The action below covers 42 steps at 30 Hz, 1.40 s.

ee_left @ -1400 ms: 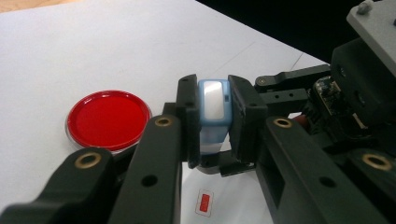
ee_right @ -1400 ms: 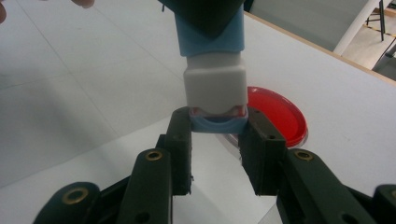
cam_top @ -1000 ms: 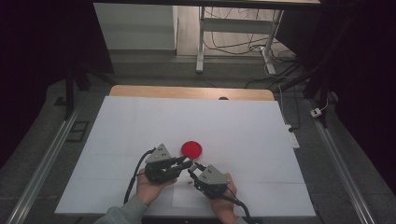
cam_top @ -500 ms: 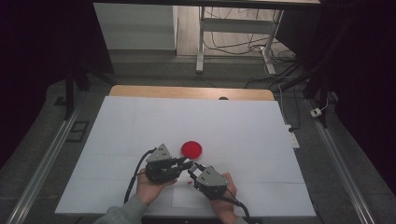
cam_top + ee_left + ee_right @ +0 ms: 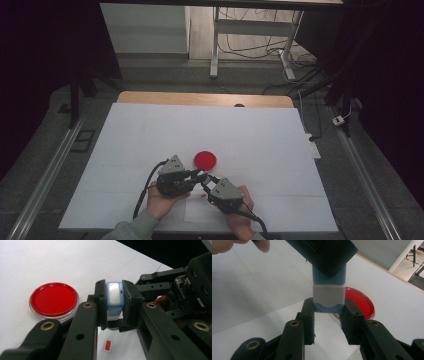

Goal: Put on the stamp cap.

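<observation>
A small blue and white block [image 5: 114,293] hangs just above the white table, held between both grippers. My left gripper [image 5: 114,305] is shut on its sides, and the block's white face is turned up toward the camera. In the right gripper view, my right gripper [image 5: 328,315] is shut on the blue lower end of the block [image 5: 328,293], with the left gripper [image 5: 324,252] gripping the end above. From above, the left gripper [image 5: 199,177] and the right gripper [image 5: 205,184] meet tip to tip. A round red dish [image 5: 205,159] lies flat just beyond them.
The white sheet [image 5: 200,125] covers the table, with a wooden strip [image 5: 205,99] along the far edge. A small red-marked label [image 5: 108,345] lies on the sheet under the grippers. Metal rails [image 5: 55,165] run along both sides. Cables and a stand sit beyond.
</observation>
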{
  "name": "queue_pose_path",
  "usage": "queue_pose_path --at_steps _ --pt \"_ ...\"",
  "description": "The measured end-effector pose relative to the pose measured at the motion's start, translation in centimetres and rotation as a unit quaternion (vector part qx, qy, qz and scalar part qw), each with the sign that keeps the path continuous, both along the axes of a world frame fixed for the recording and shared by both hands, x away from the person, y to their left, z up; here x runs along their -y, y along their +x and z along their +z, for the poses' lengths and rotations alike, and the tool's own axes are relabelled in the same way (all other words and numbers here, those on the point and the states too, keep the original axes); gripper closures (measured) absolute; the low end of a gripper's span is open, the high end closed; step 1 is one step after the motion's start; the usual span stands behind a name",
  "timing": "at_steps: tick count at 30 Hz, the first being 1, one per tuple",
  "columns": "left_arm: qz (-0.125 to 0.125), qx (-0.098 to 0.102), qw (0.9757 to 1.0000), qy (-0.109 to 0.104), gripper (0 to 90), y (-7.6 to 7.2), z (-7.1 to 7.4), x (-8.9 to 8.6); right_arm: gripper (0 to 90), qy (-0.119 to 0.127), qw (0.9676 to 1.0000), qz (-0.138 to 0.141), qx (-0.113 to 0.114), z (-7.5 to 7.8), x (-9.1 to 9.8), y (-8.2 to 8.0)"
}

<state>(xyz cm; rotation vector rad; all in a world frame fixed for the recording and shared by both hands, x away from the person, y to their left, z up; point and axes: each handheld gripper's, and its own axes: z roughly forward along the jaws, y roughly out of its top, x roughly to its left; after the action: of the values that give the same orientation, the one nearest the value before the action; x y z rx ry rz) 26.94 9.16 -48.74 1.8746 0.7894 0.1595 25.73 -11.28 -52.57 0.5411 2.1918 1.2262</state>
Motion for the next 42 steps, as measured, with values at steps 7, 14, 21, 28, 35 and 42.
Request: queue_pose_path --at_steps 7,14,21,28,35,42 --pt "0.001 -0.001 1.0000 -0.004 75.9 0.0 0.1 -0.1 65.1 0.000 1.0000 0.002 0.000 0.0 0.1 0.1" --pt "0.002 -0.001 1.0000 -0.007 75.8 0.1 0.2 -0.3 64.7 -0.005 1.0000 0.005 -0.004 -0.1 0.2 0.3" --pt "0.001 0.000 1.0000 -0.006 75.8 0.1 0.2 -0.3 64.0 -0.003 0.9999 0.009 -0.006 -0.1 0.2 0.4" --pt "0.002 0.001 1.0000 -0.009 75.8 0.1 0.3 -0.3 58.6 -0.001 0.9999 0.008 -0.012 -0.1 0.4 0.5" --pt "0.001 0.002 1.0000 -0.009 75.8 0.1 0.4 -0.5 52.3 0.007 0.9995 0.013 -0.027 -0.1 0.6 0.8" --pt "0.002 0.004 1.0000 -0.007 75.8 0.1 0.5 -0.7 49.1 0.012 0.9986 0.017 -0.048 -0.2 1.2 0.9"
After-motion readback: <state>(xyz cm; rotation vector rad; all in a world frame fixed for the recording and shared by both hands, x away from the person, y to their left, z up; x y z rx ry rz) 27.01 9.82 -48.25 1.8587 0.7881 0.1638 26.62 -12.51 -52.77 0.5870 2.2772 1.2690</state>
